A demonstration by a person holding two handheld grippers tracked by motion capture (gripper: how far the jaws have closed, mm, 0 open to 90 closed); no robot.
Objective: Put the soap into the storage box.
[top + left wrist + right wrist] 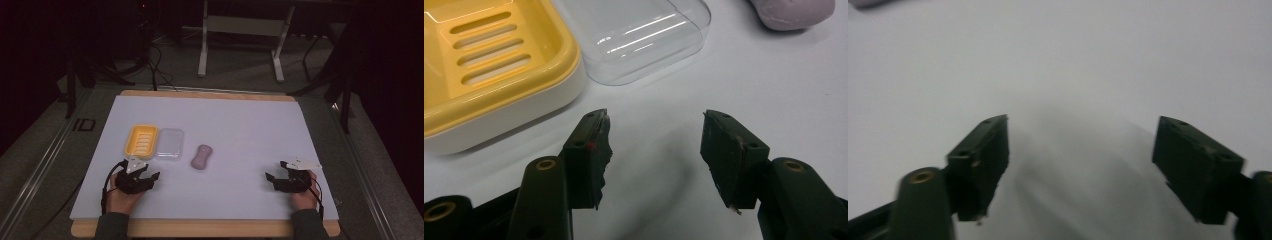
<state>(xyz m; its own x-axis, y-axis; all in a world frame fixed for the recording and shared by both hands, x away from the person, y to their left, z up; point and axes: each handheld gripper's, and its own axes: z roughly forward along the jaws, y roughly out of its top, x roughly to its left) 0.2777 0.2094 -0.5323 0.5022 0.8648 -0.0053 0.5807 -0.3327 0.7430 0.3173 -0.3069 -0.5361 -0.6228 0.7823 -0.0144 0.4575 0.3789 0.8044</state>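
A: Start nearest. What are the hands doing?

B: Both rest low at the near edge of the table (pixel 240 115). The left gripper (pixel 150 178) has its jaws spread with nothing between them, and so does the right gripper (pixel 270 178), which sits over bare surface well apart from everything else.

A: And just beyond the left one?

B: A yellow soap dish (pixel 499 55) with a slotted floor, with a clear plastic lid (pixel 634 35) just beside it lying open side up. A little farther right lies a mauve soap bar (pixel 201 157), waisted in the middle, flat on the table and near the lid.

A: How would the bar handle?

B: I'd judge it firm, fairly light and likely slick. The narrow waist looks the surest place to pinch, across the short width. The lid seems thin and flexible, so a grip on its rim should be gentle.
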